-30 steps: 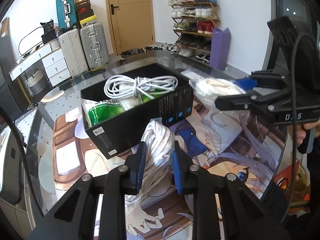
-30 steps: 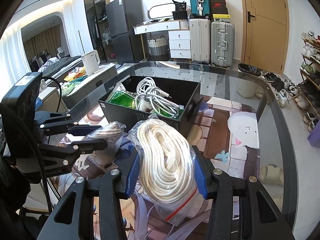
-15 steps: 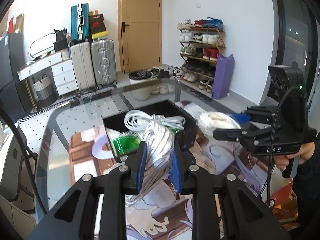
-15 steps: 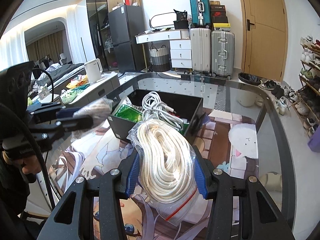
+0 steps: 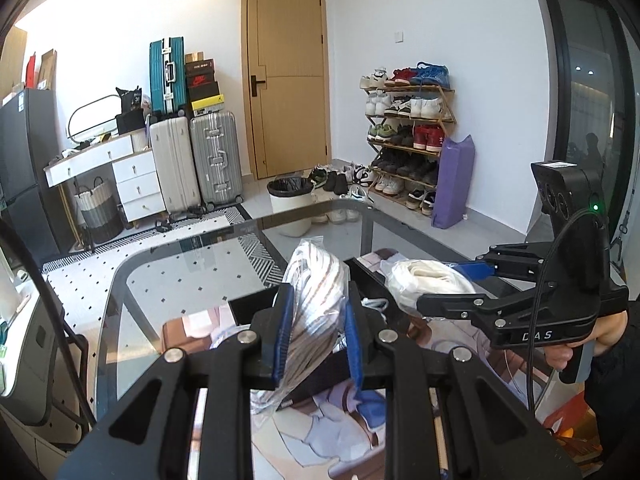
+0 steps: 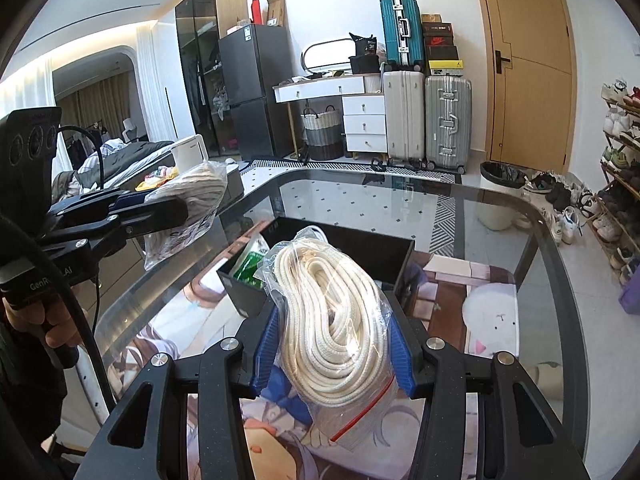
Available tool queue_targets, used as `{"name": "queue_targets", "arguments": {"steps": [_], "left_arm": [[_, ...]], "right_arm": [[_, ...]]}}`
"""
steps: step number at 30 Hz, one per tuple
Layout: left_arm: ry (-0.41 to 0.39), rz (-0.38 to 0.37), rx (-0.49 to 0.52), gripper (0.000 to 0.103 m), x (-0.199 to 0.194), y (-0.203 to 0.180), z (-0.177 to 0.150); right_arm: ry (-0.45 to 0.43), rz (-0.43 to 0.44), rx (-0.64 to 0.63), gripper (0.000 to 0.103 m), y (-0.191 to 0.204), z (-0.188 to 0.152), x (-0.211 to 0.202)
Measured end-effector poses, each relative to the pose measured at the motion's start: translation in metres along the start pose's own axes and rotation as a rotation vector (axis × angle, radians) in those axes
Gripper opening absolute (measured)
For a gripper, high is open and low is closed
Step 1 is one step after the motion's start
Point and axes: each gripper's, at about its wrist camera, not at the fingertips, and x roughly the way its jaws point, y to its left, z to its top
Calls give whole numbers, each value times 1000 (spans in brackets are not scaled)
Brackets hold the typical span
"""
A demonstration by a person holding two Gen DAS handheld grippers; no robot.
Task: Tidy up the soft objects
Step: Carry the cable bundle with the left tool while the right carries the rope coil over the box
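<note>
In the left wrist view, the left gripper (image 5: 316, 336) is clenched on a bagged striped rope (image 5: 316, 304), which has been raised from the glass table (image 5: 160, 280) over the last second and is now held above the near wall of the black box (image 5: 256, 304), suggesting placement is next. In the right wrist view, the right gripper (image 6: 332, 340) is clenched on a bagged white rope (image 6: 332, 312), likewise lifted, short of the box's near edge. The printed mat (image 6: 488, 308) covers the table's near part; suitcases (image 6: 424, 116) and a door (image 6: 528, 64) stand behind.

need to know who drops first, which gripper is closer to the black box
Right, probably. The right gripper holds its rope bag just before the black box; the left gripper holds its bag off to the box's left.
</note>
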Motion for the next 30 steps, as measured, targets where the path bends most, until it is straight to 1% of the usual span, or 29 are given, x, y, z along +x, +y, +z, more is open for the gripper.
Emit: {"name": "queue_targets", "arguments": {"steps": [5, 13, 16, 19, 26, 30], "left_arm": [[-4, 8, 13, 22, 16, 2, 3], [13, 17, 21, 22, 49, 7, 0], [12, 29, 36, 22, 58, 7, -4], [24, 49, 75, 22, 68, 3, -9], [65, 32, 102, 22, 88, -6, -18], [82, 15, 109, 23, 93, -9, -23]], "right_arm": [[3, -6, 11, 48, -4, 10, 11], [13, -22, 24, 48, -14, 29, 37], [16, -24, 29, 48, -19, 37, 48], [24, -23, 32, 48, -23, 43, 62], [46, -22, 54, 48, -35, 51, 95], [62, -33, 42, 48, -37, 52, 111]]}}
